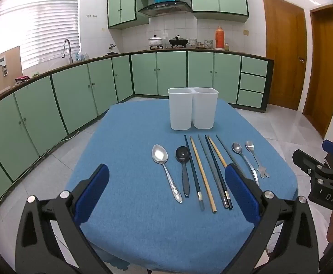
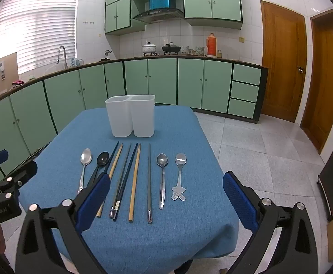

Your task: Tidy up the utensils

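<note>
A white two-compartment holder [image 1: 192,108] [image 2: 131,115] stands empty at the far end of the blue-clothed table [image 1: 132,150] [image 2: 189,228]. In a row before it lie a large silver spoon [image 1: 164,169] [image 2: 85,159], a black spoon [image 1: 183,159] [image 2: 102,159], several chopsticks [image 1: 203,173] [image 2: 134,180], a small silver spoon [image 1: 241,155] [image 2: 162,173] and a cartoon-handled spoon [image 1: 254,157] [image 2: 180,173]. My left gripper [image 1: 166,194] is open and empty above the table's near end. My right gripper [image 2: 166,201] is open and empty over the utensil handles.
Green kitchen cabinets [image 1: 75,91] and a counter with a sink run along the left and back. Wooden doors [image 2: 283,68] stand at the right. Tiled floor surrounds the table.
</note>
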